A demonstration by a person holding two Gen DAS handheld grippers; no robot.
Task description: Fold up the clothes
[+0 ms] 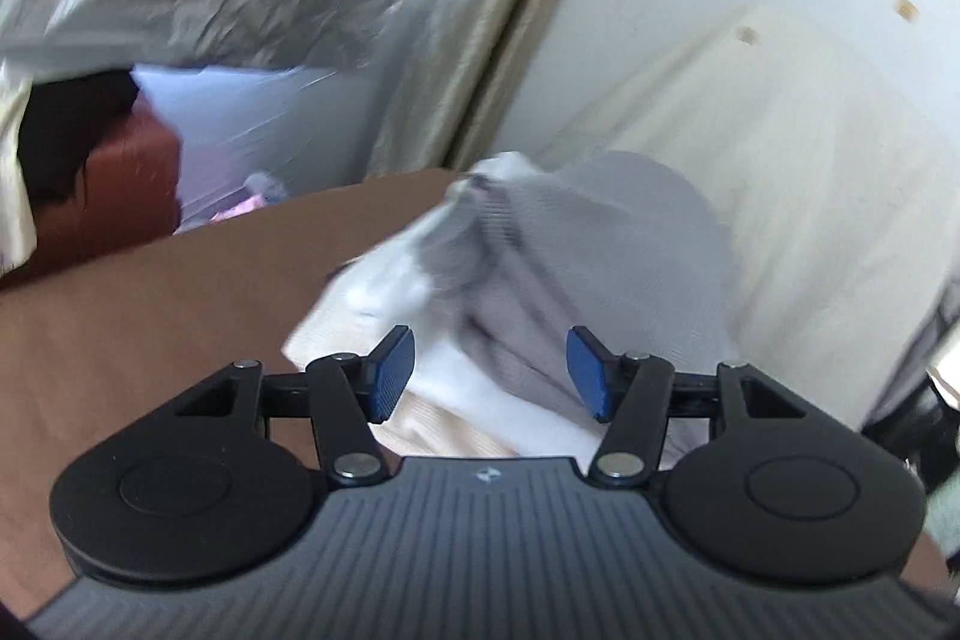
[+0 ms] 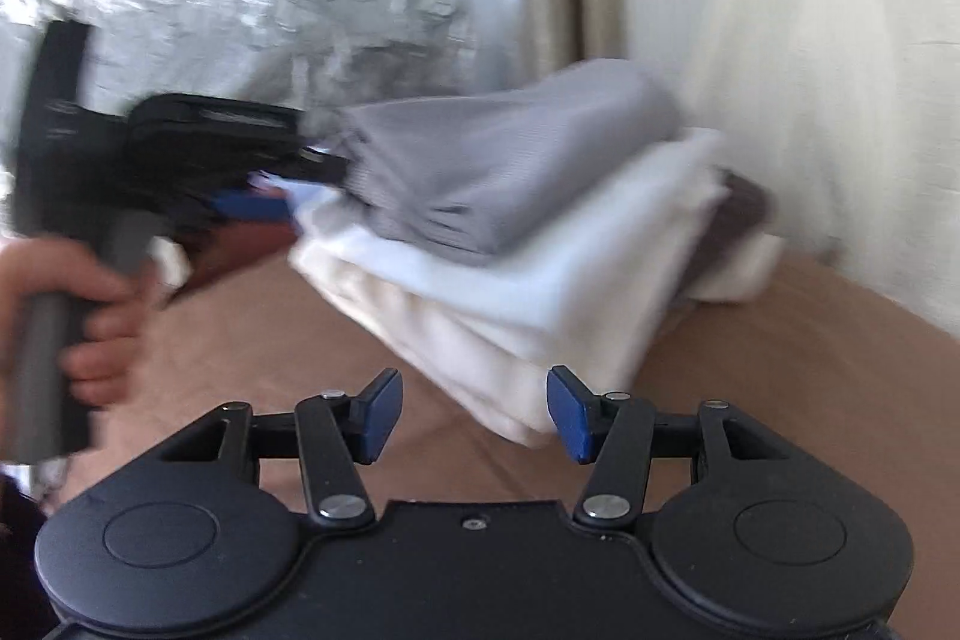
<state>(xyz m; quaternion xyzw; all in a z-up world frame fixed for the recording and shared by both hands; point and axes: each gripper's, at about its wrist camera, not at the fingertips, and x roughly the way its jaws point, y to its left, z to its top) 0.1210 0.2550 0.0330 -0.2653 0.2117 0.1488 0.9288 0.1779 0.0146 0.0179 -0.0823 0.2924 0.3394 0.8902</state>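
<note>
From my remote seat I start at the left of the right wrist view, where a hand [image 2: 72, 316] grips the grey handle of the left gripper [image 2: 264, 202]; its blue pad lies against the left edge of the stack of folded clothes [image 2: 510, 280], at the seam between the grey garment [image 2: 498, 160] on top and the white one [image 2: 540, 274] under it. In its own view its tongs stand apart with the grey and white cloth between them, clamped on nothing that I can see. The stack sits on the brown surface [image 2: 240, 340], toward its far edge near the pale wall, with a cream layer [image 2: 456, 358] at the bottom and something dark brown [image 2: 738, 214] poking out at the stack's right side. Further right and nearer me, the right gripper [image 2: 474, 415] hangs just short of the stack's near corner, its tongs likewise spread and empty. Both views are smeared, so I judge the rig is moving quickly, and that worries me: a left pad sliding in under the grey piece could drag it off the white layer or open its fold. The stack already leans unevenly, and a nudge from the right at the cream corner could skew the lower layers toward the far edge
</note>
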